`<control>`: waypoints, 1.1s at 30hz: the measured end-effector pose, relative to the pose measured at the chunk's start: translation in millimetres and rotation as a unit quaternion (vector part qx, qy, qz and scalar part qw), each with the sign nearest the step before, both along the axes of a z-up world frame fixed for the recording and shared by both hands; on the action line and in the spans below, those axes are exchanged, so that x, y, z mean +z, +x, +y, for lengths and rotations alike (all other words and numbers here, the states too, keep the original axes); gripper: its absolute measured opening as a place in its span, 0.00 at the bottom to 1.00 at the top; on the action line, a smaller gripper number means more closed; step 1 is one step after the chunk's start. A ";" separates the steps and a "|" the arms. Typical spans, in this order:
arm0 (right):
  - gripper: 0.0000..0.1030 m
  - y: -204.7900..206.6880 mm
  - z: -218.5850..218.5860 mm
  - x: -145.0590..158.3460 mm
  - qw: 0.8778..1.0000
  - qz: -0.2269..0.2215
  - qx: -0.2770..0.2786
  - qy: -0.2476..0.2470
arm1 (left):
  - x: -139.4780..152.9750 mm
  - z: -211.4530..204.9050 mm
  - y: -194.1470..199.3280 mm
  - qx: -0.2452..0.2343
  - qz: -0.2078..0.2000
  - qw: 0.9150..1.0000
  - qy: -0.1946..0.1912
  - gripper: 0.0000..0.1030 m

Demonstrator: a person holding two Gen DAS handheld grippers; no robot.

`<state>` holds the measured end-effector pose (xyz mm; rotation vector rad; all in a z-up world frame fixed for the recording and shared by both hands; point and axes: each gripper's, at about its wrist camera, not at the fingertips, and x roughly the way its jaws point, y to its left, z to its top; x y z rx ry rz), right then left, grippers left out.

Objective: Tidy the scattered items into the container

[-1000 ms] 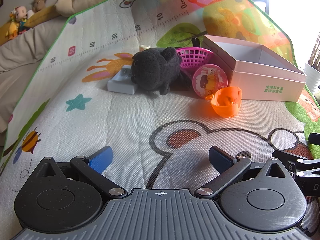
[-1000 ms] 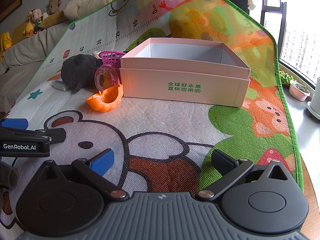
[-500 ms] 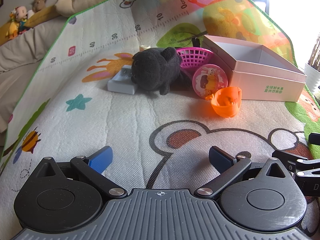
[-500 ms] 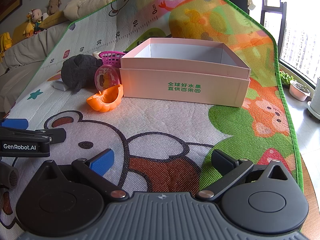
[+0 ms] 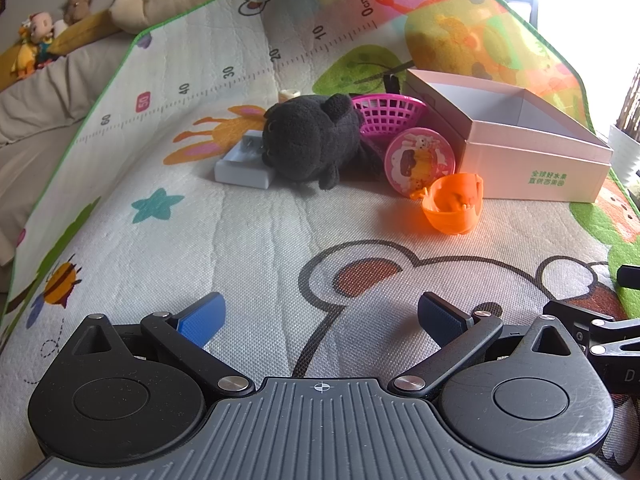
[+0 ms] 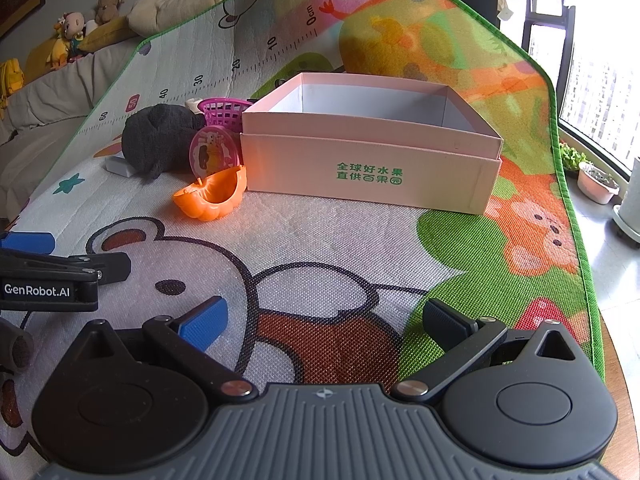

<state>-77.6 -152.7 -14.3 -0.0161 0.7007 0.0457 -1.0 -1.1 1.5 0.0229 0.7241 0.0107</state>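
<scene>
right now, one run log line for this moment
left hand-held gripper open, empty | right hand-held gripper open, empty | pink box empty | orange pumpkin cup on mat

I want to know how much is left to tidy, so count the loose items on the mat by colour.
Black: 1, plush toy
Pink: 2, basket, round case
Orange: 1, pumpkin cup
White: 1, flat box
Total: 5; another small pale item behind the plush is unclear.

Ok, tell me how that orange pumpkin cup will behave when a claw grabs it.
The orange pumpkin cup looks like thin hollow plastic, so probably light and fairly stiff. It lies tipped on a rounded ribbed side, so a nudge may roll it toward the pink box. Its open rim likely offers the surest pinch; the glossy shell could slip.
</scene>
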 end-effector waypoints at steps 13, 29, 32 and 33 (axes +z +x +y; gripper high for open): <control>1.00 3.4 -5.6 1.9 1.000 0.020 0.019 0.011 | 2.0 0.5 5.9 -0.009 0.013 1.000 0.001 1.00; 1.00 2.8 2.7 12.2 0.996 0.054 0.068 -0.006 | 3.2 5.7 13.1 -0.040 0.019 0.999 -0.004 1.00; 1.00 -3.8 13.0 23.0 0.995 0.026 0.096 -0.027 | 10.7 18.6 13.5 -0.055 -0.005 0.998 -0.038 1.00; 1.00 -4.4 16.7 27.8 0.994 0.012 0.103 -0.033 | 14.9 24.3 13.7 -0.054 -0.017 0.997 -0.045 1.00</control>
